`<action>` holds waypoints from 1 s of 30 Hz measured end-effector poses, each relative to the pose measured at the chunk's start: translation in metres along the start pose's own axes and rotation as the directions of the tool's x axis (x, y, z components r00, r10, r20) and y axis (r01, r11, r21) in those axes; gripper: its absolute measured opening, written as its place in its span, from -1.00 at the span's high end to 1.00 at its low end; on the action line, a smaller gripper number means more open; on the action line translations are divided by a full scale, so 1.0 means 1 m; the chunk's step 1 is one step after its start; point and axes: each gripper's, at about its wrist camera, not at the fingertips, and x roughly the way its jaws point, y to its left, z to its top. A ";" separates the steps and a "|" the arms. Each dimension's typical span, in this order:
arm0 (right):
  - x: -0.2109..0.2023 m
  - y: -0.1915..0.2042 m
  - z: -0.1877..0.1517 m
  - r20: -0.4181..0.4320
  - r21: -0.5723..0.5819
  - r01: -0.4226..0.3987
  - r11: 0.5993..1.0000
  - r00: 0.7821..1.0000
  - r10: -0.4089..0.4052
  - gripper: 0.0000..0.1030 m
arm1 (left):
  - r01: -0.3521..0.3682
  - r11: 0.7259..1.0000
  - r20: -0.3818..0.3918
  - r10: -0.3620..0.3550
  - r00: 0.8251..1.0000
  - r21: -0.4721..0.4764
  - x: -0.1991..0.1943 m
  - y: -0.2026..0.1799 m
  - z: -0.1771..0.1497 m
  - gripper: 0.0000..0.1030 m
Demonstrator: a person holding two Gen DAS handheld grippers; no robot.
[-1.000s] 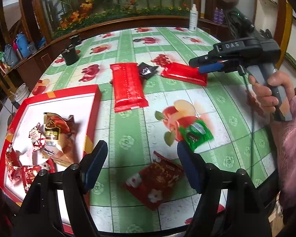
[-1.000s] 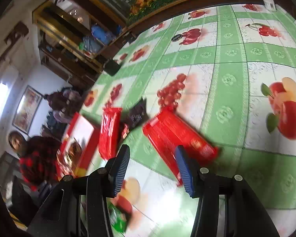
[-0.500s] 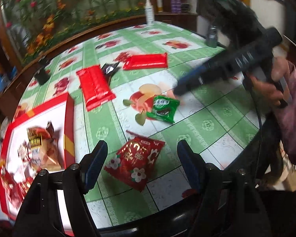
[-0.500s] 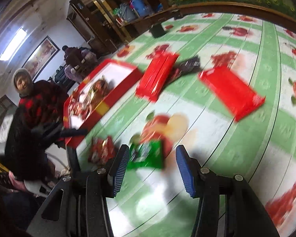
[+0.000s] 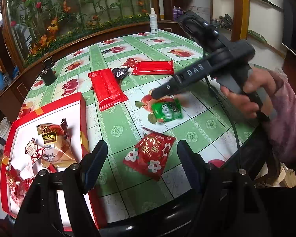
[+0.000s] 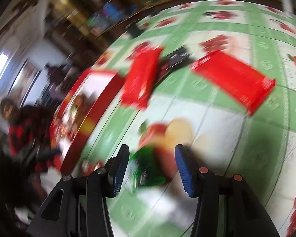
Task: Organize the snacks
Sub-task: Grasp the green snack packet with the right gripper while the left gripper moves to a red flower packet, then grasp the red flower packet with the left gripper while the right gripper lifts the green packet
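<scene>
A green snack packet (image 5: 166, 111) lies on the fruit-print tablecloth. My right gripper (image 6: 151, 166) is open, its fingers standing to either side of the packet (image 6: 148, 167), just above it; that view is blurred. In the left wrist view the right gripper's tip (image 5: 157, 93) hovers over the packet. My left gripper (image 5: 142, 158) is open and empty, low over a red flowered packet (image 5: 151, 154). Two long red packs (image 5: 106, 88) (image 5: 154, 68) and a dark packet (image 5: 119, 73) lie farther back. A red-rimmed white tray (image 5: 81, 122) at the left holds several snacks.
A black cup (image 5: 47, 76) stands at the far left of the table and a white spray bottle (image 5: 153, 20) at the far edge. A planter with flowers runs behind the table. The table's front edge is close under my left gripper. A person stands past the tray (image 6: 11, 116).
My right gripper has swung from the far red pack down to the green packet. My left gripper has pulled back slightly, with the red flowered packet now between its fingers' line of sight.
</scene>
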 end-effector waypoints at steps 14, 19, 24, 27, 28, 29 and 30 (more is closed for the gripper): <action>0.015 0.056 -0.029 0.021 -0.376 0.239 0.896 0.968 -0.249 -0.22 | 0.047 0.997 -0.008 -0.046 0.999 0.058 0.010 -0.007 0.002 -0.41; 0.014 0.063 -0.040 0.060 -0.448 0.280 0.849 0.957 -0.284 0.25 | 0.067 0.997 -0.020 -0.067 0.998 0.029 0.016 0.001 0.005 -0.41; 0.002 0.042 -0.038 0.100 -0.395 0.318 0.862 0.948 -0.303 0.26 | 0.098 0.995 -0.041 -0.097 0.994 0.027 0.024 0.004 0.008 -0.41; -0.008 0.015 -0.028 0.142 -0.301 0.360 0.883 0.933 -0.332 0.24 | 0.104 0.993 -0.054 -0.101 0.993 0.052 0.029 -0.001 0.011 -0.41; -0.010 0.011 -0.026 0.149 -0.281 0.368 0.886 0.929 -0.339 0.24 | 0.114 0.992 -0.061 -0.110 0.992 0.061 0.032 -0.003 0.012 -0.41; -0.011 0.009 -0.025 0.151 -0.266 0.366 0.892 0.930 -0.336 0.23 | 0.122 0.990 -0.068 -0.118 0.991 0.065 0.034 -0.004 0.012 -0.41; -0.012 0.008 -0.024 0.153 -0.261 0.361 0.895 0.931 -0.331 0.22 | 0.130 0.989 -0.082 -0.124 0.989 0.073 0.039 -0.005 0.012 -0.41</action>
